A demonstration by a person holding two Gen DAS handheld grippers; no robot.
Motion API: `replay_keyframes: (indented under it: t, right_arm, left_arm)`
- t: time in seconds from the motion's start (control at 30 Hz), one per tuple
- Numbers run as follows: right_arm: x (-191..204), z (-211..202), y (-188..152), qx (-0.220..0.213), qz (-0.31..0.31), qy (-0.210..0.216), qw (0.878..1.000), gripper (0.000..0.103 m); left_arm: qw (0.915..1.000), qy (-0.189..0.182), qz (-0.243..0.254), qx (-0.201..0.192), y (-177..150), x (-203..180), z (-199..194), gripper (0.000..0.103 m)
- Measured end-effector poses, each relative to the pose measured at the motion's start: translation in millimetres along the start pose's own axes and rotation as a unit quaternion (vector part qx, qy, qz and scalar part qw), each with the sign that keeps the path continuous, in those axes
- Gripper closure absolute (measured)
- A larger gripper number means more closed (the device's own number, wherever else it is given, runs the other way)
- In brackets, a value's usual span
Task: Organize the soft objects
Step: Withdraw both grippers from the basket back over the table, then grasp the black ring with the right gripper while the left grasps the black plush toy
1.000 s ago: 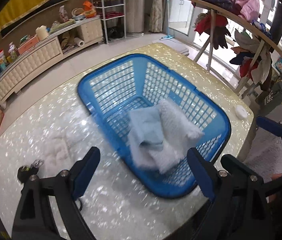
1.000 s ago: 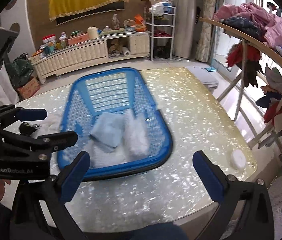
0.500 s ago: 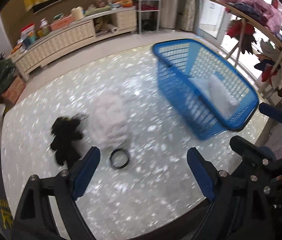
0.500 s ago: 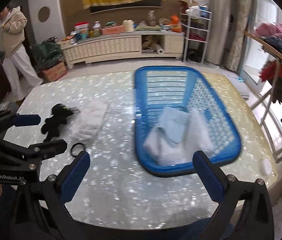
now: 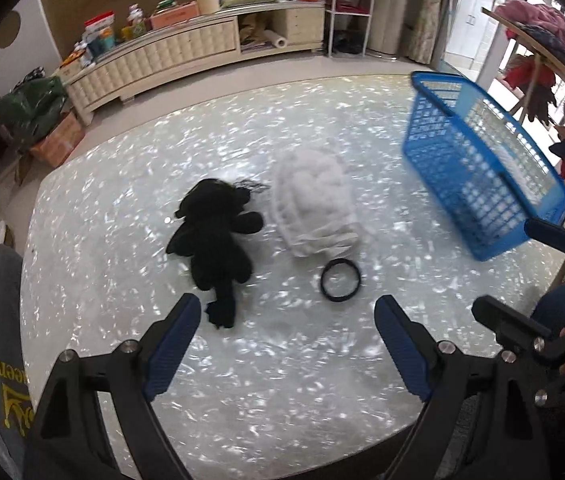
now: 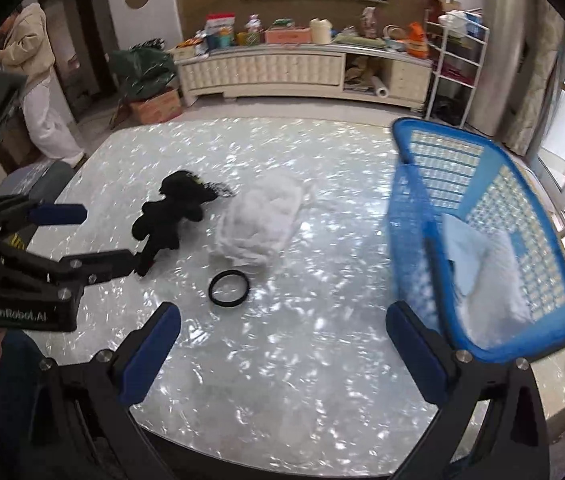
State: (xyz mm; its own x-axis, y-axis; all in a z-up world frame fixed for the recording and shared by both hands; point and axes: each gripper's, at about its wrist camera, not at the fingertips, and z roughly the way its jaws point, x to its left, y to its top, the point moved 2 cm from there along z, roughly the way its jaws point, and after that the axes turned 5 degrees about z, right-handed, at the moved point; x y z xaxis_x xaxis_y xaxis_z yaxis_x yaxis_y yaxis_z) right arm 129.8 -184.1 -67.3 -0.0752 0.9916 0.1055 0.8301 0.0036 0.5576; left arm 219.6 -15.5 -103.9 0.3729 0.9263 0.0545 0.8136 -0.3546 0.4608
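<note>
Blurring blue basket [image 6: 482,216] hides folded cloths' [image 6: 482,264] detail; left tongs [image 5: 286,344], right tongs [image 6: 282,348] spread, empty.

Near edge of the desk [image 5: 282,380] lies bare. Mid-desk obstructions: black plush toy [image 5: 218,240] and white bundle [image 5: 314,204] just beside each other, black ring [image 5: 340,280] just nearward of the bundle. Blue basket [image 6: 482,240] occupies the right edge. Open passage between ring and basket.
</note>
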Motion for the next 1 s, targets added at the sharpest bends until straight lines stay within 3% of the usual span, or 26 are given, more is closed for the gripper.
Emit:
replay_keyframes:
  t: [0.4, 0.73, 0.83, 1.0]
  right_arm:
    - [34, 65, 4, 0.053, -0.03, 0.036, 0.998, 0.005]
    - [42, 109, -3, 0.095, -0.038, 0.044, 0.994, 0.027]
    - [43, 120, -5, 0.104, -0.035, 0.049, 0.993, 0.028]
    - [41, 137, -9, 0.118, -0.028, 0.052, 0.991, 0.035]
  left_arm:
    - [0.9992, -0.004, -0.024, 0.03, -6, 38, 44, 0.016]
    - [0.9981, -0.012, -0.034, 0.05, -3, 55, 78, 0.016]
    - [0.9971, -0.031, -0.044, 0.054, -2, 63, 87, 0.016]
    - [0.9966, -0.022, -0.045, 0.066, -2, 72, 103, 0.016]
